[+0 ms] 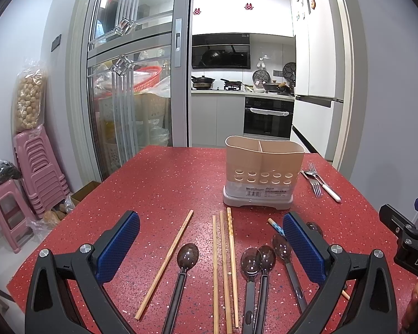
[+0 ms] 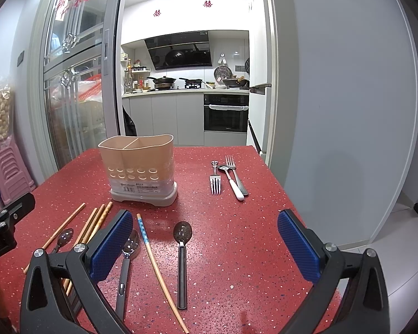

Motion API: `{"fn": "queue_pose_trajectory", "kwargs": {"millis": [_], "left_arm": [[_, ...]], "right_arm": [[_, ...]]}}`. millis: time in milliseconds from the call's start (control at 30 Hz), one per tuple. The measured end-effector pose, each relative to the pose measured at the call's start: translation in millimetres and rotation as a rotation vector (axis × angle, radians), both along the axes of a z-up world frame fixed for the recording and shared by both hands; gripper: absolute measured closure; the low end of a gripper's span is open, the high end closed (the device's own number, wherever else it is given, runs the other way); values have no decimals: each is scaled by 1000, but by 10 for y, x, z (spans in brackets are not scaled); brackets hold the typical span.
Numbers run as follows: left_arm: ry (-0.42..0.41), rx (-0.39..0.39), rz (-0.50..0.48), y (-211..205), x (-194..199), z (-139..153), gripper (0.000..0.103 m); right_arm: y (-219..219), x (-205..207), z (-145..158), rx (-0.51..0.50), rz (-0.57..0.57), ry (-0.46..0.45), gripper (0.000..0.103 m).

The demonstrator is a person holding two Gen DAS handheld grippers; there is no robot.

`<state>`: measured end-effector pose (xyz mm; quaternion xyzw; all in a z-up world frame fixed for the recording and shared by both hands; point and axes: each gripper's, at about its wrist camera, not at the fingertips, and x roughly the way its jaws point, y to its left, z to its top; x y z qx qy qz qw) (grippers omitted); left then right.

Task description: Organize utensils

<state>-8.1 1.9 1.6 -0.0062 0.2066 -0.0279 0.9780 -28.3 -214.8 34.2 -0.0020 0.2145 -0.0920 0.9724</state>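
Note:
A beige two-compartment utensil holder (image 1: 263,174) (image 2: 140,168) stands empty on the red table (image 1: 158,183). Wooden chopsticks (image 1: 223,264) (image 2: 93,224) and several dark plastic spoons (image 1: 257,261) lie in front of it. A chopstick with a blue patterned end (image 2: 150,253) and a dark spoon (image 2: 182,253) lie between the right fingers. Metal forks and a white-handled spoon (image 2: 228,175) (image 1: 319,181) lie to the holder's right. My left gripper (image 1: 210,246) is open and empty above the chopsticks and spoons. My right gripper (image 2: 204,243) is open and empty.
The table's right edge (image 2: 306,214) drops to a grey floor beside a wall. Pink stools (image 1: 39,172) stack left of the table by a glass sliding door. A kitchen with an oven (image 1: 267,117) lies beyond the far edge.

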Motion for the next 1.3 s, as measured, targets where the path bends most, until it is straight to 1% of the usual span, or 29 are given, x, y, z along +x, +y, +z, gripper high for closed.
{"fn": "queue_pose_trajectory", "kwargs": {"millis": [633,833,900,1067,1133,1233,1300], "left_arm": [[2,0,-1,-4,6,-3,0],[48,9,-5,-13,73,-41,0],[81,22,-4,12,145,-66,0],[210,42,14,168,446,-171,0],[255,34,5,248,574,-221,0],[308,25,8,360,751,-284,0],[348,19,4,424,882,-333,0]], "right_arm": [[21,-10,12,3,0,3,0],[-11,38,-13,28,19,42,0],[-43,110,-18,46,36,72,0],[-196,406,-55,104,61,202,0],[-236,552,-95,123,77,271,0],[-339,769,-222,186,117,387,0],[-397,896,-313,216,133,447,0]]}}
